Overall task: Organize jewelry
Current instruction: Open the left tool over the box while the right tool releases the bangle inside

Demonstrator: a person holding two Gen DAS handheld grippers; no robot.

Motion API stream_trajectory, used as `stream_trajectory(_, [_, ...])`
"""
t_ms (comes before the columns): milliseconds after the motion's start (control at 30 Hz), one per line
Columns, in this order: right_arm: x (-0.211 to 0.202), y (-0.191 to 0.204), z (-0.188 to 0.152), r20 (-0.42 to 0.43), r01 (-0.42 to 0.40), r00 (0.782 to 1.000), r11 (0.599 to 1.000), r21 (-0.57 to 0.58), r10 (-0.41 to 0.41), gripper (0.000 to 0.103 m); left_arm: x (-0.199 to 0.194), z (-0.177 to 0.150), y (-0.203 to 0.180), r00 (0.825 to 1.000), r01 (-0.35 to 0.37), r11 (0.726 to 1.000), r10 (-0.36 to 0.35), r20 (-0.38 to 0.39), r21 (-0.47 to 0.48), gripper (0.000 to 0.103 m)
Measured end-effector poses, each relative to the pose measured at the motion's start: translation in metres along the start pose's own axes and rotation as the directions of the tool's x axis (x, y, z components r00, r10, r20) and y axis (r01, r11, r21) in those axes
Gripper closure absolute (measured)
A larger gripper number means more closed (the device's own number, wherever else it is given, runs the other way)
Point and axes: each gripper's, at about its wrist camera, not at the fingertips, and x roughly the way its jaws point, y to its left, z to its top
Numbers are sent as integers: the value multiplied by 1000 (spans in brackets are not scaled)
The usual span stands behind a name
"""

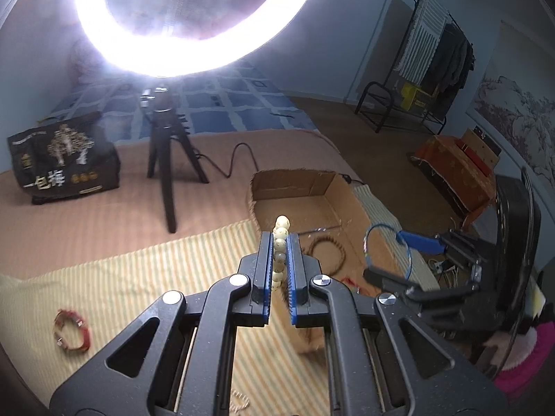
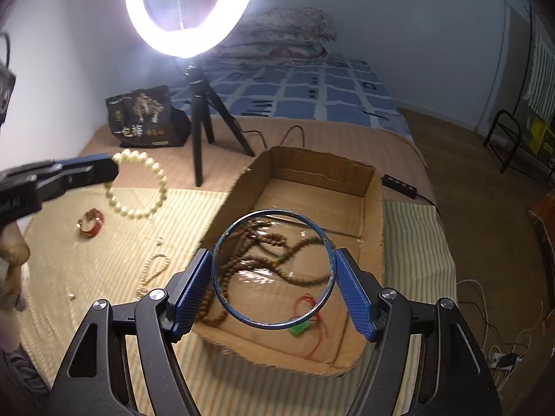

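Observation:
My left gripper [image 1: 280, 239] is shut on a cream bead bracelet [image 1: 281, 228], whose beads stand up between the blue pads. In the right wrist view that bracelet [image 2: 161, 187] hangs as a loop from the left gripper [image 2: 112, 170], above the striped mat. A thin blue bangle [image 2: 274, 212] is clamped by its rim in my right gripper [image 2: 273, 253], above the near end of an open cardboard box [image 2: 371, 187]. The left wrist view shows that box [image 1: 312, 187] ahead, with the right gripper [image 1: 392, 256] and the bangle [image 1: 367, 242] beside it.
Brown bead strings [image 2: 215, 315] and a red cord with a green pendant [image 2: 300, 331] lie in the box. A red bracelet [image 2: 92, 222] and a cream bead string [image 2: 152, 270] lie on the striped mat [image 2: 104, 260]. A ring light's tripod [image 2: 204, 118] and a black bag [image 2: 142, 118] stand behind.

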Motion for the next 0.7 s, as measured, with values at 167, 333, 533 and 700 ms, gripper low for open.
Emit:
stream_trajectory(167, [14, -13, 4, -12, 14, 1000, 1000, 4, -14, 32, 31, 12, -9, 1000, 7, 1000, -7, -5, 6, 98])
stream_trajectory(333, [28, -21, 4, -24, 18, 1000, 1000, 10, -18, 32, 61, 21, -16, 1000, 6, 1000, -5, -19, 20, 98])
stream_trajectory(533, [40, -31, 3, -42, 14, 999, 1000, 24, -13, 32, 93, 26, -20, 999, -10, 1000, 11, -42, 30, 98])
stream_trajectory(700, [46, -36, 4, -48, 3, 999, 999, 45, -1, 32, 110, 28, -20, 998, -19, 1000, 21, -57, 22, 98])
